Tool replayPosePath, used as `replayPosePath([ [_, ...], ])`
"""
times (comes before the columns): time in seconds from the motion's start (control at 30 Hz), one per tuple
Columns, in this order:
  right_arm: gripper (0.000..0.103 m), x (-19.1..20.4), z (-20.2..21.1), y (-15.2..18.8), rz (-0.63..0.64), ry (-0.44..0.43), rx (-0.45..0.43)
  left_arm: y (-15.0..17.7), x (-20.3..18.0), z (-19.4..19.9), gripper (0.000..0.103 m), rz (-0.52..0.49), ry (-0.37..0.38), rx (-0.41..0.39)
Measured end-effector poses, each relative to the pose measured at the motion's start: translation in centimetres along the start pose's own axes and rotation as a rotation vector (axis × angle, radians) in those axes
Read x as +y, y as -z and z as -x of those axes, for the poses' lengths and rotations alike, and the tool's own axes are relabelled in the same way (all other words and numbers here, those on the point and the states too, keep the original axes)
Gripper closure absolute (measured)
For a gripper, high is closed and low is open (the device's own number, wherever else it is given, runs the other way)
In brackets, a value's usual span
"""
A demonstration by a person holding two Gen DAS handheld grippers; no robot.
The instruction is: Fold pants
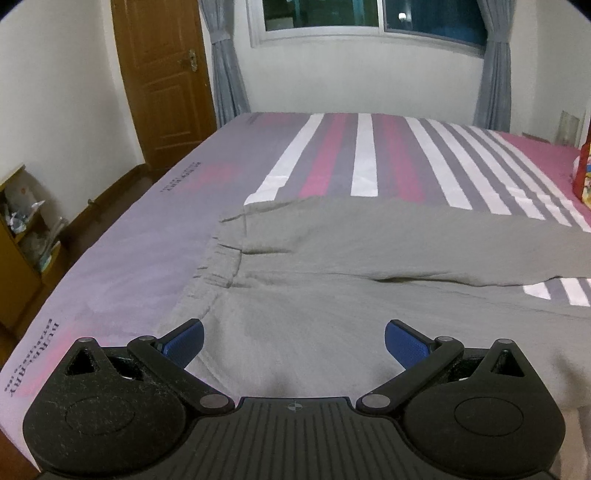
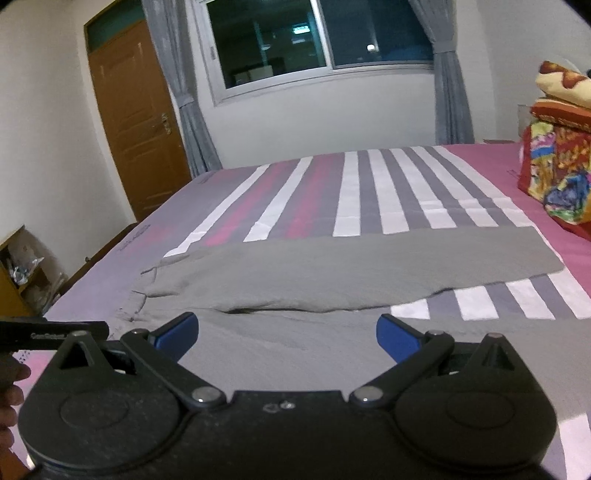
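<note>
Grey pants lie spread flat on the striped bed, waistband to the left, the two legs stretching right. My left gripper is open and empty, just above the near part of the pants by the waistband. In the right wrist view the pants show with the far leg reaching right. My right gripper is open and empty, over the near leg. Part of the left gripper's body shows at the left edge.
A stack of colourful folded blankets sits on the bed at the right. A wooden door and a small shelf stand left of the bed. A window with curtains is on the far wall.
</note>
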State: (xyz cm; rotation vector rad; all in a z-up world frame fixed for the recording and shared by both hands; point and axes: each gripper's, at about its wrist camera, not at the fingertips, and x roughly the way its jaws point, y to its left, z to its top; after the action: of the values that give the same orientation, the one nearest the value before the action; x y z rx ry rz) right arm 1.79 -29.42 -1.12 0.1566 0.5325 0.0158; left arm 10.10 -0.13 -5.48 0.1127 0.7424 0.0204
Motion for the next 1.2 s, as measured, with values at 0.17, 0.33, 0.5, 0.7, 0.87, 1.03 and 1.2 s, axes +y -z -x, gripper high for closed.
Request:
replayPosePath([
  [0.17,0.001,0.5,-2.4,-0.7,0.025,-0.028,0.004,-1.0,0.6,-2.7,0.0,0.013,-0.006,0.019],
  [0.33,0.005,1.3,-5.3,-1.5,0.086,-0.061,-0.006,-1.9,1.6,-5.8,0.0,0.014,-0.035,0.028],
  [0.5,0.011,2.0,-8.7,-2.4,0.115,-0.094,0.025,-3.1,3.1,-9.4,0.0,0.028,-0.064,0.057],
  [0.7,0.016,2.8,-13.5,-3.2,0.127,-0.131,0.067,-4.4,4.5,-14.0,0.0,0.026,-0.121,0.076],
  [0.87,0.016,3.4,-17.7,-3.5,0.176,-0.159,0.102,-5.3,6.0,-18.5,0.0,0.045,-0.157,0.112],
  [1.03,0.017,3.2,-22.2,-4.3,0.18,-0.181,0.136,-6.4,7.5,-22.8,0.0,0.075,-0.177,0.128],
  [1.2,0.017,3.0,-27.2,-5.7,0.218,-0.191,0.171,-7.7,8.5,-27.2,0.0,0.1,-0.134,0.152],
])
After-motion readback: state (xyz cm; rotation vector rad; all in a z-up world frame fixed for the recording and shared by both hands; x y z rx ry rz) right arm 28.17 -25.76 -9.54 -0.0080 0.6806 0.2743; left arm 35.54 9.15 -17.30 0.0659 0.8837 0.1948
